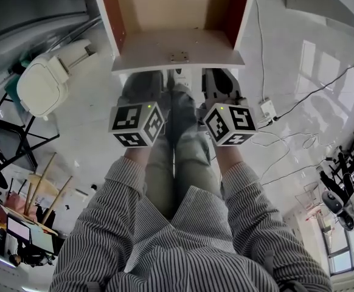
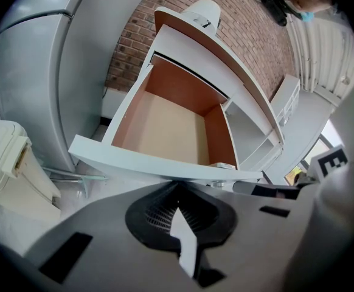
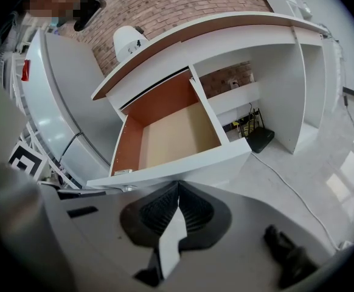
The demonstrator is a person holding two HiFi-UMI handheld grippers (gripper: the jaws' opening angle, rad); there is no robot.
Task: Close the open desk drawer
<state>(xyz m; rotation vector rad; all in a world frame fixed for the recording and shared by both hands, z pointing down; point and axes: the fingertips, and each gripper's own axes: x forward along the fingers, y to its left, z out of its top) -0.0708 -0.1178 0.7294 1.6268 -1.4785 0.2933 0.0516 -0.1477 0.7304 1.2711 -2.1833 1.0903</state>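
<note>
Desk drawer pulled out, both grippers closed and empty at its front

The white desk [image 3: 225,32] stands against a brick wall [image 2: 225,29], and its drawer [image 1: 177,46] is drawn well out over the pale floor, its tan bottom and reddish-brown side walls bare. A white lidded bin [image 1: 43,84] sits on the floor to the person's left. The left gripper [image 2: 176,190] and the right gripper [image 3: 177,187] are held side by side just below the drawer's white front panel, each with its jaws pressed together and nothing between them; the tips seem to sit right at the panel's lower edge, but it is hard to tell whether they touch it. A small black box [image 3: 260,139] rests under the desk, with a thin cable [image 1: 286,111] trailing across the floor
</note>
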